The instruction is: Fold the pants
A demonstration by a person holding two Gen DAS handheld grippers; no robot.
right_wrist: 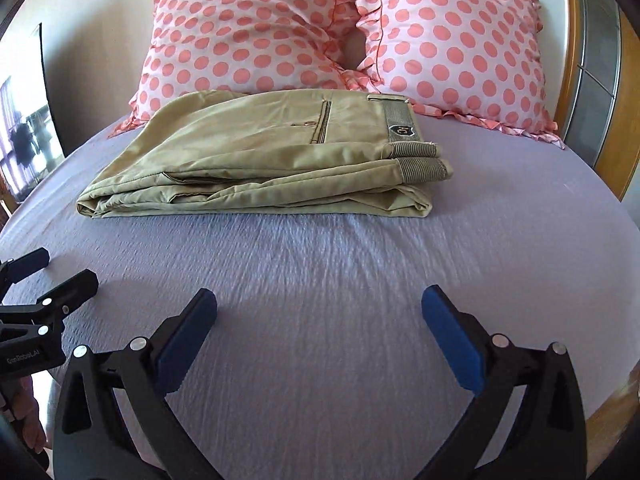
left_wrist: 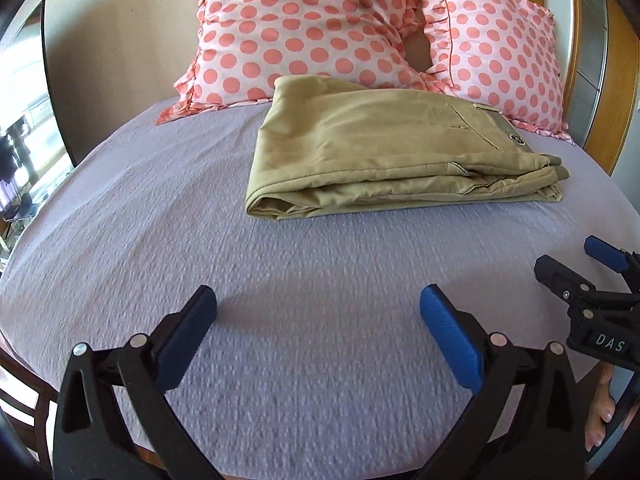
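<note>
Khaki pants (left_wrist: 384,152) lie folded in a flat stack on the lilac bed sheet (left_wrist: 280,320), waistband to the right; they also show in the right wrist view (right_wrist: 256,164). My left gripper (left_wrist: 318,312) is open and empty, hovering over bare sheet in front of the pants. My right gripper (right_wrist: 320,312) is open and empty, also short of the pants. Each gripper shows at the edge of the other's view: the right one (left_wrist: 568,264) and the left one (right_wrist: 64,272).
Two pink polka-dot pillows (right_wrist: 248,32) (right_wrist: 460,40) lean at the head of the bed just behind the pants. A wooden headboard (right_wrist: 628,100) stands at the right. A dark-framed mirror or window (left_wrist: 24,120) is at the left.
</note>
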